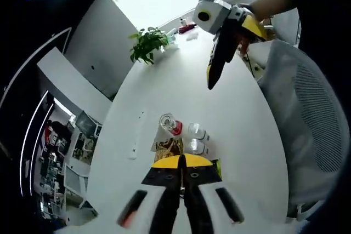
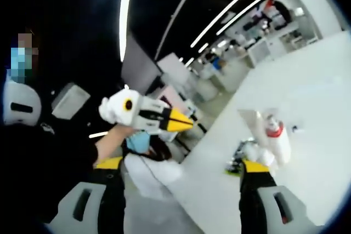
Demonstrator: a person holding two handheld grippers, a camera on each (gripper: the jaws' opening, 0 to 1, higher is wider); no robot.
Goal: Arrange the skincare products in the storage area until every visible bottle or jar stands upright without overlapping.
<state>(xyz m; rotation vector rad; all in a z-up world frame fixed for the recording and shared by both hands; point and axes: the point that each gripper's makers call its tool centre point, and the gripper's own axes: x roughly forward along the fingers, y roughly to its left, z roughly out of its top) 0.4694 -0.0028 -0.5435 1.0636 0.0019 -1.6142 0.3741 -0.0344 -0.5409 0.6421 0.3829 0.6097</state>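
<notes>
A cluster of skincare products sits on the white table (image 1: 230, 108). In it are a white bottle with a red cap (image 1: 171, 127), two clear jars (image 1: 197, 132) and a gold patterned package (image 1: 167, 149). A green item (image 1: 217, 166) lies at the cluster's edge. My left gripper (image 1: 181, 161) hovers just short of the cluster, its yellow tips pressed together with nothing between them. My right gripper (image 1: 210, 80) hangs high above the table farther back. In the right gripper view its jaws (image 2: 182, 164) stand wide apart and empty. There the red-capped bottle (image 2: 277, 135) stands by the table edge and the left gripper (image 2: 186, 120) is held up in the air.
A potted plant (image 1: 148, 45) stands at the table's far end with small items (image 1: 186, 27) beyond it. A white mesh chair (image 1: 310, 119) stands beside the table. A small white stick (image 1: 133, 149) lies left of the cluster. A person's arm (image 2: 66, 152) holds the left gripper.
</notes>
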